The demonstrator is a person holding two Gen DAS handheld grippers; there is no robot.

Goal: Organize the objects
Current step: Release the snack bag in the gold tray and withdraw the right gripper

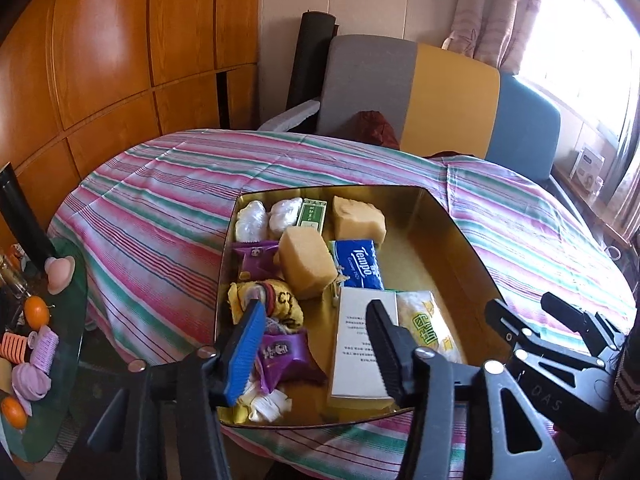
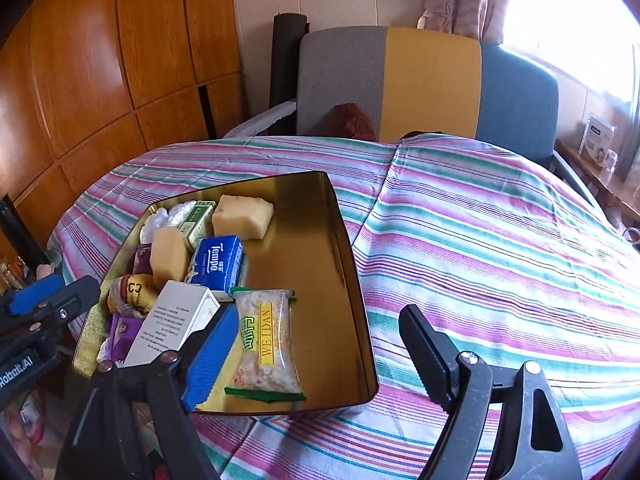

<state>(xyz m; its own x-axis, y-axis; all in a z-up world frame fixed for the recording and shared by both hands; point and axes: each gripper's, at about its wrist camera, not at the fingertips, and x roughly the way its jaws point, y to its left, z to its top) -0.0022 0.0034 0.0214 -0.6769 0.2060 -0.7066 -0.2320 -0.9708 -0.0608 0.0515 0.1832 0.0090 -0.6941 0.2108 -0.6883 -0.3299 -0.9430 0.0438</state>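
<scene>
A striped tablecloth (image 2: 480, 240) covers the table, bearing 1 gold tray (image 2: 340, 280).

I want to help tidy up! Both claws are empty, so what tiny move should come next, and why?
Probably lower the left gripper a little onto the purple snack packet lying between its open fingers. The gold tray is crowded on that side and bare on the other, so the packet could shift there. The right gripper is open too, holding nothing.

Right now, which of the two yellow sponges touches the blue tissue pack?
The nearer sponge, leaning against the tissue pack. The far sponge sits apart, behind it.
</scene>
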